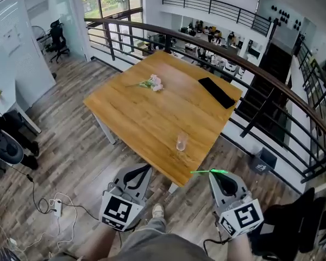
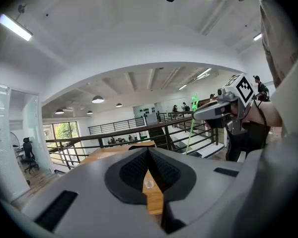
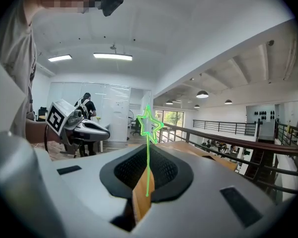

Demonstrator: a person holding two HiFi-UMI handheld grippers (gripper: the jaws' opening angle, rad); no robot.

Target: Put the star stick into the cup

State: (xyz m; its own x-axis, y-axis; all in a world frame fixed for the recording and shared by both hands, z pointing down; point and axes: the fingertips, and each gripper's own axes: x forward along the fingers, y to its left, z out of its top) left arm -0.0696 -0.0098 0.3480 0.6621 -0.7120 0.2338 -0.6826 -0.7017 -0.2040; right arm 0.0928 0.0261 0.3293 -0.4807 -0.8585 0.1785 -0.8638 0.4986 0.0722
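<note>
The clear cup (image 1: 181, 141) stands upright near the front edge of the wooden table (image 1: 146, 118); in the left gripper view the cup (image 2: 148, 184) shows small through the slit below the jaws. My right gripper (image 1: 216, 174) hovers off the table's front corner, right of the cup, shut on the thin green star stick (image 1: 209, 172). In the right gripper view the stick (image 3: 148, 167) rises from the right gripper (image 3: 148, 155), star end up. My left gripper (image 1: 146, 168) hangs short of the table's front edge, shut and empty; its jaws (image 2: 149, 155) meet at their tips.
A pink flower sprig (image 1: 152, 82) lies on the far left of the table, and a flat black slab (image 1: 217, 92) on the far right. A dark railing (image 1: 261, 75) runs behind the table. Cables (image 1: 54, 205) lie on the wood floor at left.
</note>
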